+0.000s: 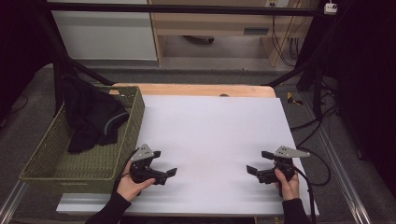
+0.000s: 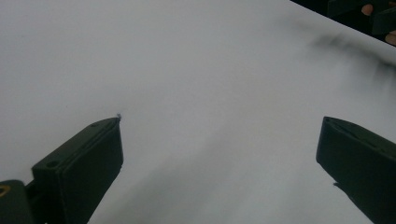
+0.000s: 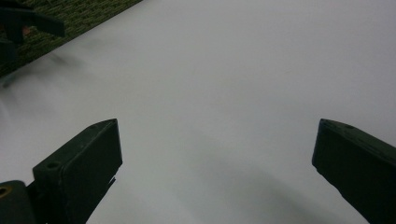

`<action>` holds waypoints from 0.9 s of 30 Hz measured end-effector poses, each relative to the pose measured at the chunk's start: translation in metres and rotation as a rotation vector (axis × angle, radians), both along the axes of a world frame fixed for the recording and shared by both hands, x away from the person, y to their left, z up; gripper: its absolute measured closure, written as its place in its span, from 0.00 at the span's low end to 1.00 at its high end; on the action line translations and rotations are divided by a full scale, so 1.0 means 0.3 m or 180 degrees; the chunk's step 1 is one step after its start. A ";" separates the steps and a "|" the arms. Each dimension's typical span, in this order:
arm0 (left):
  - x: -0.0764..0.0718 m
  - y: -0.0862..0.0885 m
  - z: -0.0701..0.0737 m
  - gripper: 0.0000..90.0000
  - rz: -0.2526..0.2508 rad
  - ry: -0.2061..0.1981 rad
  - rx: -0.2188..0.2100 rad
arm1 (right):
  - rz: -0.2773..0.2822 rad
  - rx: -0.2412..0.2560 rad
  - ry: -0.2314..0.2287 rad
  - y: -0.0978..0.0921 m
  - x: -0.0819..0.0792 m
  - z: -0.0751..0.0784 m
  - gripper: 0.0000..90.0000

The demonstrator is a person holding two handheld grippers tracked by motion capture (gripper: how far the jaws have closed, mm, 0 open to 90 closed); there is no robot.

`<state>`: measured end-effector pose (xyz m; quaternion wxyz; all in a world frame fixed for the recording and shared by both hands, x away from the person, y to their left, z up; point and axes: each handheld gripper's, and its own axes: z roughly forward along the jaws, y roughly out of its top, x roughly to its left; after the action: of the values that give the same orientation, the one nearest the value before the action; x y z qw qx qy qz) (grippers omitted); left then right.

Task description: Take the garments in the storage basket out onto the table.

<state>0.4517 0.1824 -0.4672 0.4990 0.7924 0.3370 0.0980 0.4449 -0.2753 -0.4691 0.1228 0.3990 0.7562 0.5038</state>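
My left gripper [image 1: 164,162] rests low over the white table sheet [image 1: 210,140] at the front left, held in a hand, its jaws wide apart and empty. My right gripper [image 1: 259,161] mirrors it at the front right, also open with nothing between the jaws. In the left gripper view its fingers [image 2: 84,163] frame bare white sheet, with the other gripper [image 2: 369,14] far off at the top right. The right gripper view likewise has bare sheet between its fingers [image 3: 81,163]. A dark garment [image 1: 91,116] lies bunched in a green woven basket [image 1: 51,161] at the left.
The basket stands at the table's left edge, close to my left gripper; its weave [image 3: 79,14] appears at the top left of the right gripper view. Black frame bars [image 1: 187,8] cross behind the table. Cables [image 1: 322,163] trail off the right side.
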 end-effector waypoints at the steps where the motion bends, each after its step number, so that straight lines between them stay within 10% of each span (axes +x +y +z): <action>1: -0.001 -0.001 0.001 0.00 -0.0004 -0.0003 -0.0005 | -0.0001 0.0000 0.0000 0.000 0.000 0.000 0.02; 27: -0.013 -0.019 0.078 0.00 -0.0045 -0.0042 0.0082 | -0.0033 0.0013 -0.0008 -0.001 0.000 0.004 0.03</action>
<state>0.4477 0.1768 -0.4439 0.4916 0.8004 0.3268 0.1040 0.4448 -0.2756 -0.4681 0.1256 0.4026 0.7529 0.5052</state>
